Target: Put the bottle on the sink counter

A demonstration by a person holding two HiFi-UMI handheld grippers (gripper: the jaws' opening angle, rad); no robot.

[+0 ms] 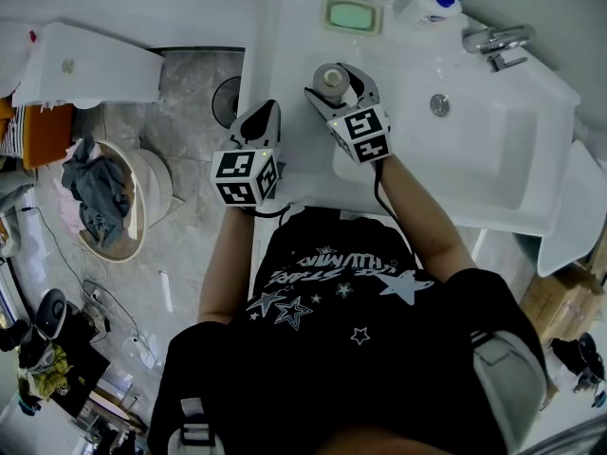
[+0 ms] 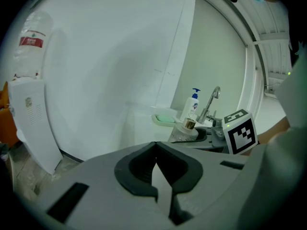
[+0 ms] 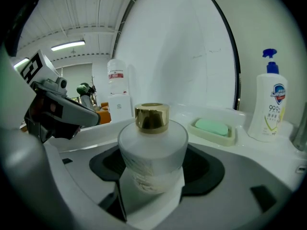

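Observation:
A frosted bottle with a gold cap (image 3: 152, 145) stands upright between the jaws of my right gripper (image 3: 152, 164), which is shut on it. In the head view the bottle (image 1: 331, 77) is over the white sink counter (image 1: 285, 55), just left of the basin, with the right gripper (image 1: 334, 83) around it. Whether its base touches the counter I cannot tell. My left gripper (image 1: 260, 117) hovers at the counter's left front edge, shut and holding nothing. The left gripper view shows its pads meeting (image 2: 156, 163), with the bottle (image 2: 188, 127) beyond on the right.
A soap dish with green soap (image 1: 352, 14) and a white pump bottle (image 1: 436, 4) sit at the back of the counter. The faucet (image 1: 495, 42) and basin (image 1: 479, 136) lie to the right. On the floor at left stands a round basket of clothes (image 1: 100, 197).

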